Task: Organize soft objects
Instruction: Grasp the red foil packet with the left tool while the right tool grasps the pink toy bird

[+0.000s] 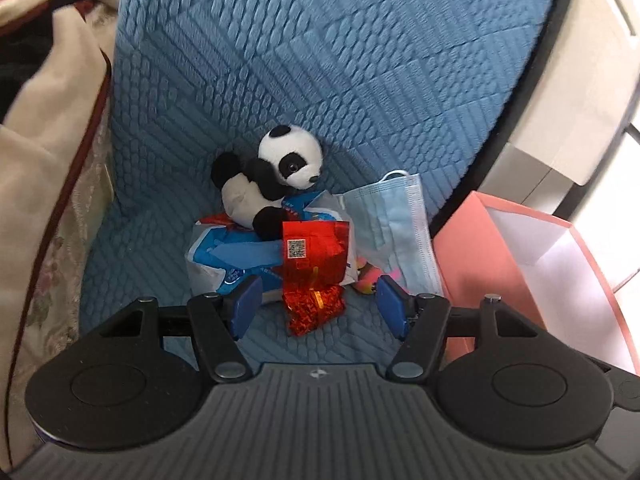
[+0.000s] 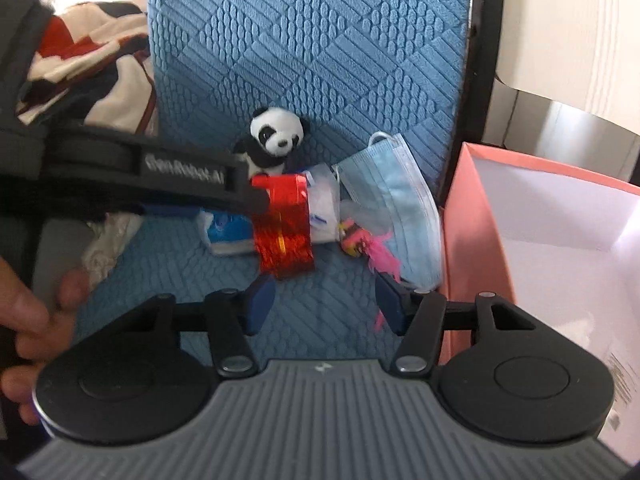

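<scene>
A small pile lies on the blue quilted mat (image 1: 320, 60). In it are a panda plush (image 1: 276, 172) (image 2: 274, 138), a blue-white tissue pack (image 1: 232, 256), a shiny red foil packet (image 1: 314, 256) (image 2: 284, 232), a light blue face mask (image 1: 396, 224) (image 2: 392, 196) and a pink feathered toy (image 2: 368, 246). My left gripper (image 1: 320, 304) is open, with the red packet's lower end between its fingers but untouched. My right gripper (image 2: 325, 302) is open over bare mat in front of the pile. The pink toy is just beyond its right finger.
An open pink box (image 1: 472, 248) (image 2: 464, 216) with a white inside stands right of the mat. Crumpled clothes (image 1: 40, 80) (image 2: 88, 60) are heaped at the left. The left tool's black arm (image 2: 160, 176) and a hand (image 2: 36, 312) fill the right wrist view's left side. White furniture (image 1: 580, 80) stands behind.
</scene>
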Demonstrator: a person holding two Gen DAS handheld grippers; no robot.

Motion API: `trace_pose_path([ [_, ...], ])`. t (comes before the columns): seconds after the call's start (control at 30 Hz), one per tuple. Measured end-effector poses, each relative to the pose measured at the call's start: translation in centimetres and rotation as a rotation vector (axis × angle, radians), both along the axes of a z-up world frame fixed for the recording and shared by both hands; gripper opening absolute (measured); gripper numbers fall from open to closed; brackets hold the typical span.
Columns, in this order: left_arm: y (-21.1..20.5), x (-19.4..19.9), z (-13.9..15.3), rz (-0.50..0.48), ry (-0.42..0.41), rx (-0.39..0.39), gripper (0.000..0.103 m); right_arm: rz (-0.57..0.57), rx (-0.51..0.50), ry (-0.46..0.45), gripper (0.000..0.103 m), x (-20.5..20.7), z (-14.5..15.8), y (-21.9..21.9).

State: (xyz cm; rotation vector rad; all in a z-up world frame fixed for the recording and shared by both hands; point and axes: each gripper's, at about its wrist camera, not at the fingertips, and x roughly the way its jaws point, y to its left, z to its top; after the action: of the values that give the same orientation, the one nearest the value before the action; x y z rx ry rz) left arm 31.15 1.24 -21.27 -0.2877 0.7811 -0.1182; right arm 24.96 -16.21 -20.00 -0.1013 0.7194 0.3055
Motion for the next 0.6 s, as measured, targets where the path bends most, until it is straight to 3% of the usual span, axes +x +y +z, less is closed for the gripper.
trace_pose_path([
  [0.13,0.6,1.8,-1.0,0.008,0.05,-0.045,0.069,-0.005,0.066,0.01,0.055,1.9,0.0,-0.5],
  [0.37,1.4,4.3,-2.6,0.04,0.126,-0.145,0.068,-0.047,0.071,0.064,0.043,5.4,-1.2,-0.7],
  [0.6,2.2,5.9,-4.6,0.119,0.194,-0.204,0.068,-0.027,-0.002,0.09,0.042,8.8,-2.4,-0.4],
])
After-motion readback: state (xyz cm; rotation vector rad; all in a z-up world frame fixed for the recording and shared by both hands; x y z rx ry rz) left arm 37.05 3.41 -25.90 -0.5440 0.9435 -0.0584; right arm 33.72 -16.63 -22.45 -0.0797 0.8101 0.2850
